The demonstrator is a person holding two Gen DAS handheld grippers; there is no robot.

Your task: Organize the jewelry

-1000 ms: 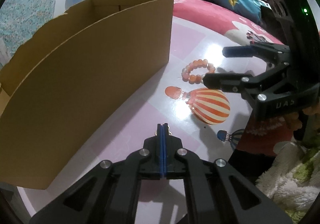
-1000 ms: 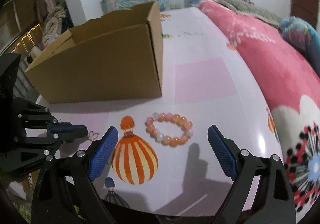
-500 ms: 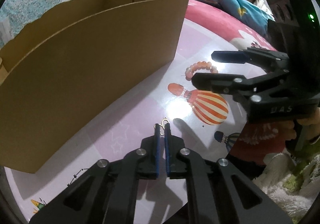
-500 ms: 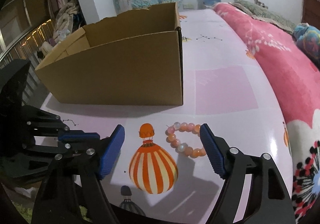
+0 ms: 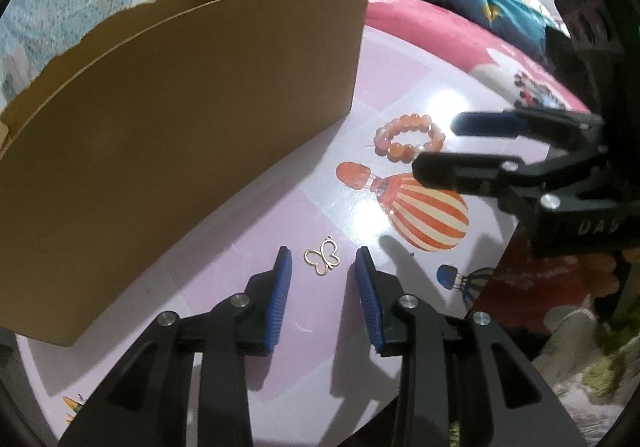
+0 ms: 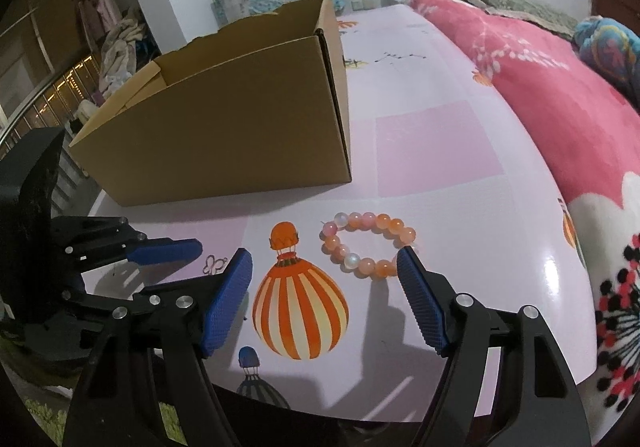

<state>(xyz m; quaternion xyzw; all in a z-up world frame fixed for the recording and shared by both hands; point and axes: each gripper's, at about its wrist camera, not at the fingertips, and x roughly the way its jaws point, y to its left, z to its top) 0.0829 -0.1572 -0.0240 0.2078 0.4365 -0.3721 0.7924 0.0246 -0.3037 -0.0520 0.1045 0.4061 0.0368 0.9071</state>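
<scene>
Jaws: left gripper (image 5: 323, 263) now apart, was together | butterfly charm (image 5: 322, 261) lies between | right gripper (image 6: 325, 273) apart

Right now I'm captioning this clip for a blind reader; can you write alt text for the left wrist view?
The open left tongs frame a small gold butterfly-shaped pendant lying on the glossy pink table. A tall brown cardboard box stands to the left; beyond, an orange bead bracelet lies by the open right tongs.

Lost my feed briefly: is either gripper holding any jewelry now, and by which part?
Nothing is held. The left gripper is open around the butterfly charm; the right gripper is open near the bead bracelet.
</scene>
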